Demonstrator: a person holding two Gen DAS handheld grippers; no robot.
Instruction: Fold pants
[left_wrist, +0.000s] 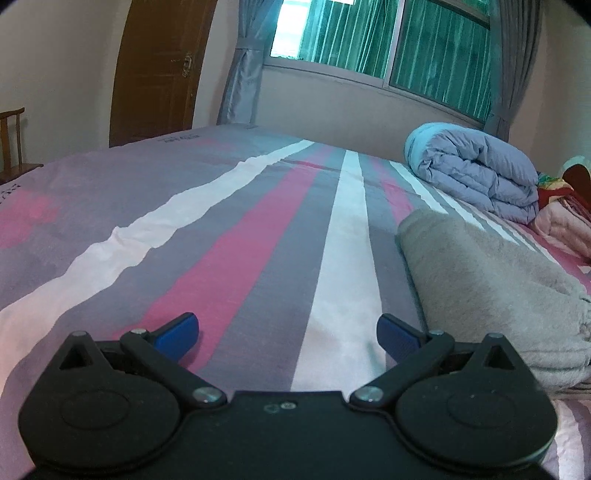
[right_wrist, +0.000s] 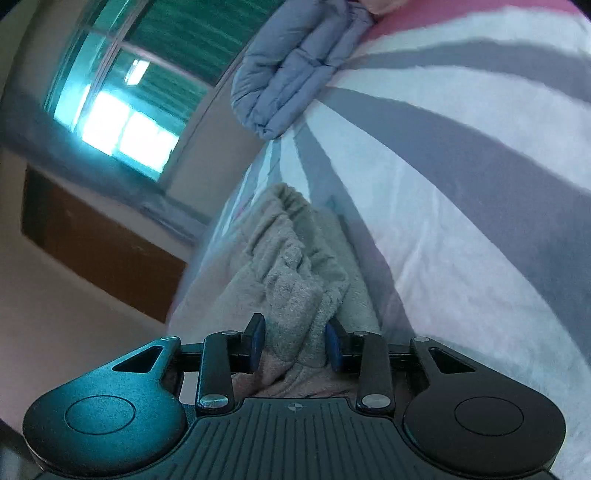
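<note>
Grey fleece pants (left_wrist: 491, 291) lie folded in a thick pile on the bed (left_wrist: 229, 236), on the right side of the left wrist view, near the camera. Their near edge shows stacked layers. The bed has a sheet with grey, pink and white stripes. Far on the right, close to the wall under the window (left_wrist: 388, 40), sits a folded blue quilt (left_wrist: 476, 170). I see no box, basket or other container in either view.

The left tongs (left_wrist: 288, 338) stand wide, with only the striped sheet between the blue pads (left_wrist: 177, 334). They point slightly down over the bed, just to the left of the pants, and do not touch them.

The right tongs (right_wrist: 295, 343) are rolled to one side, so the bed and window look tilted in that view. They stand narrow, and a gathered bunch of the grey fabric (right_wrist: 295, 284) sits between the two blue pads (right_wrist: 334, 345). Both pads touch the cloth, so the tongs hold the pants.
</note>
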